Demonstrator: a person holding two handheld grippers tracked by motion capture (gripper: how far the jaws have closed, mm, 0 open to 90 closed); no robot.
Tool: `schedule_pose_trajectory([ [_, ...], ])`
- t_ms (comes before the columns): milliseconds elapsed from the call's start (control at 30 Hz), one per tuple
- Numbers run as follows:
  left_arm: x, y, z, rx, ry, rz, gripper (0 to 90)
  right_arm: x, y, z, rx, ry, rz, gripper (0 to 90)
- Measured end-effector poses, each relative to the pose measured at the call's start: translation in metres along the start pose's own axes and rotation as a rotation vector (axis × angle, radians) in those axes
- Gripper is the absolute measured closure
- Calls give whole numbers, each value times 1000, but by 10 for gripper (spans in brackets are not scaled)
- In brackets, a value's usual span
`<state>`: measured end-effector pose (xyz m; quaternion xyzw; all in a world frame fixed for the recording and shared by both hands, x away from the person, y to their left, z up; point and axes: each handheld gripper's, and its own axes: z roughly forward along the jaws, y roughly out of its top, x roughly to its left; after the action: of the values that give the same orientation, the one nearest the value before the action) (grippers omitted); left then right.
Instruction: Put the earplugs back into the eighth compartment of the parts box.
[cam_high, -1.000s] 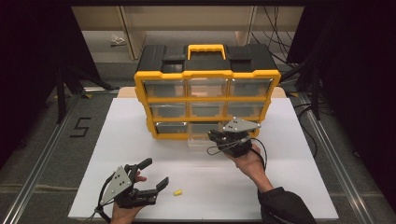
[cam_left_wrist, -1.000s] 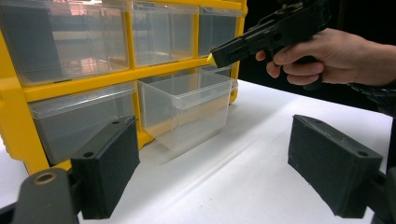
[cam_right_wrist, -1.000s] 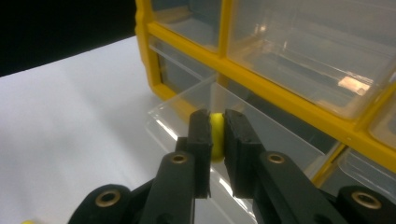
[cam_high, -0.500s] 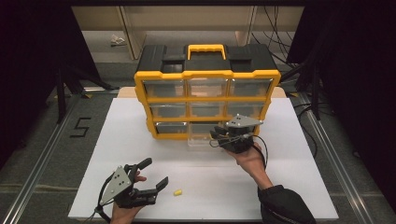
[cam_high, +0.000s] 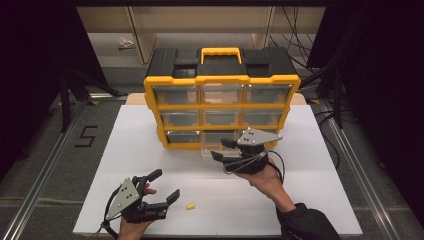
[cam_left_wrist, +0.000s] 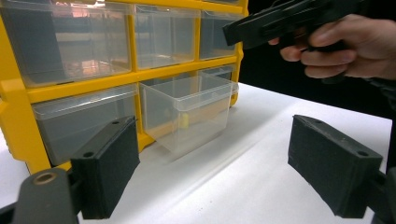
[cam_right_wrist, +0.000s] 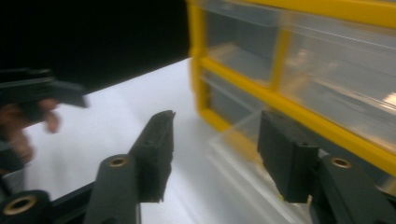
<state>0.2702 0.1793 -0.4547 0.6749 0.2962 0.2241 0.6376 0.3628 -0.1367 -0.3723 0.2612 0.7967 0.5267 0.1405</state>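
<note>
A clear drawer (cam_left_wrist: 189, 114) juts out of the bottom row of the yellow organizer (cam_high: 221, 95), which stands at the desk's (cam_high: 320, 165) far edge; something yellow lies inside it. The right gripper (cam_high: 224, 149) hovers at the drawer's front, jaws apart, clamping nothing. A small yellow piece (cam_high: 190, 205) lies near the desk's near edge, beside the left gripper (cam_high: 163, 185), jaws spread wide over bare white surface.

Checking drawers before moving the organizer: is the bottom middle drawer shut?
Pulled out. The clear bottom middle drawer juts forward of the yellow organizer frame over the table.
</note>
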Motion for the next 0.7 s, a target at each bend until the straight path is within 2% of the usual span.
schedule_pose_trajectory([
  [67, 0, 0, 0, -3, 0, -2, 161, 9, 1, 2, 12, 23, -4, 415],
  [133, 0, 0, -1, -4, 0, 0, 161, 19, -1, 8, 44, 62, -27, 402],
  [200, 0, 0, -1, -6, 2, -3, 161, 21, -2, 9, 54, 73, -29, 396],
  [500, 0, 1, -1, -9, 9, -1, 161, 39, -17, 28, 146, 138, -108, 370],
  [700, 1, 1, -2, -6, 18, -5, 162, 47, -28, 41, 212, 199, -124, 362],
])
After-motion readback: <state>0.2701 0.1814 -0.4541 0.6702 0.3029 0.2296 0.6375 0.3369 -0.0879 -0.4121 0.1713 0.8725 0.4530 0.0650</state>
